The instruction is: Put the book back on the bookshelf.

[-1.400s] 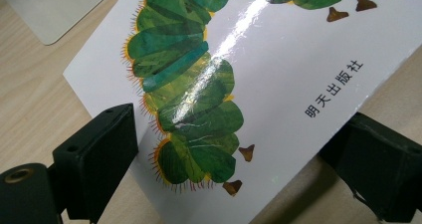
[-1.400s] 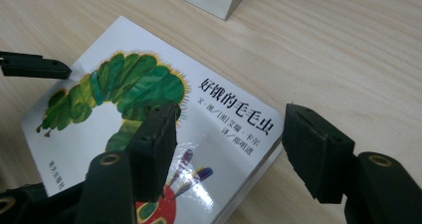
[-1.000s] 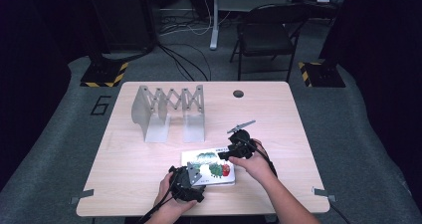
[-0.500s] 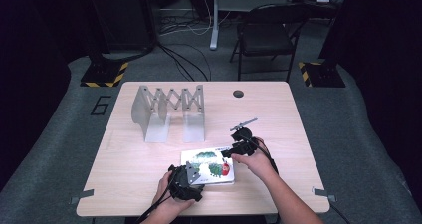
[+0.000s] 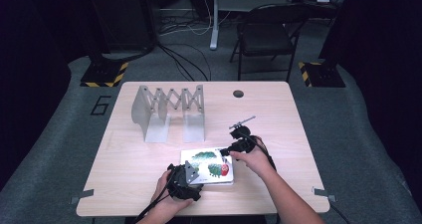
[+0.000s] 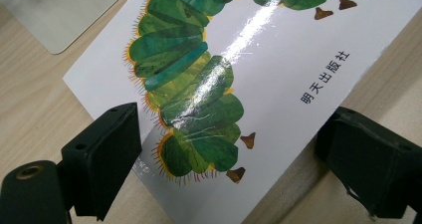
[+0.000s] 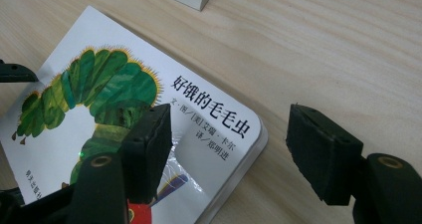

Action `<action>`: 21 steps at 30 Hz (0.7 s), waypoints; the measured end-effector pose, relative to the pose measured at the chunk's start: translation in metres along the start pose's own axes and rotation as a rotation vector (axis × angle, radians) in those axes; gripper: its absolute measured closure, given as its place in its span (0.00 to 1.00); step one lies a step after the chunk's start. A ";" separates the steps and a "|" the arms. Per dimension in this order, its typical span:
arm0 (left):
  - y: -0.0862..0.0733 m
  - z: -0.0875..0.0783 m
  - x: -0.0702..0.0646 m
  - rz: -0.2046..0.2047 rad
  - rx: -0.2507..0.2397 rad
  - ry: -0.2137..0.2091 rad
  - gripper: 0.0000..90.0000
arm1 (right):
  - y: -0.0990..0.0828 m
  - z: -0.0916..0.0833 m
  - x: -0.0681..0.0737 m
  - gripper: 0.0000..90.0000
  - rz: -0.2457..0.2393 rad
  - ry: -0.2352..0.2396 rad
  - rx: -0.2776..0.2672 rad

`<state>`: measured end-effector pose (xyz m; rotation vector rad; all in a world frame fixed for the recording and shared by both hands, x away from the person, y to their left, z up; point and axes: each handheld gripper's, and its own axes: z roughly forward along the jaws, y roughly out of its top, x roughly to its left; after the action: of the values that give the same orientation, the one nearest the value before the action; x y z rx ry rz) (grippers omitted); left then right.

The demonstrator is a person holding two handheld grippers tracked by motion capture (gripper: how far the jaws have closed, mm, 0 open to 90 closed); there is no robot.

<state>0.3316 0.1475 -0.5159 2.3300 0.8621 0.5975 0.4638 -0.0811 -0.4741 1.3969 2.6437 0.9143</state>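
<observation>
A picture book [image 5: 209,165] with a green caterpillar on its white cover [image 6: 259,55] [image 7: 99,99] lies flat on the table near the front edge. My left gripper [image 5: 194,172] [image 6: 234,112] is at the book's near left corner. It is open, one jaw over the cover's edge and the other over bare wood just past the corner. My right gripper [image 5: 227,152] [image 7: 229,109] is at the book's far right corner. Its jaws have just been opening: one hangs over the cover, the other over the table beside the book, and neither pad presses on it.
A grey accordion-style rack [image 5: 169,112] stands upright at the back left of the wooden table [image 5: 278,114]. A round cable hole [image 5: 238,93] sits near the back edge. A folding chair [image 5: 268,32] stands beyond the table.
</observation>
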 end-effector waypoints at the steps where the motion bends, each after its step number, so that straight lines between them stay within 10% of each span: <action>1: 0.000 0.000 0.000 0.000 -0.001 0.009 0.12 | 0.001 0.000 0.000 0.38 -0.001 0.002 -0.001; 21: -0.001 0.000 0.002 0.005 -0.004 -0.005 0.12 | 0.009 0.013 0.003 0.36 0.000 0.029 0.031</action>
<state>0.3328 0.1494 -0.5163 2.3292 0.8527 0.5949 0.4724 -0.0689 -0.4793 1.4005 2.6901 0.9044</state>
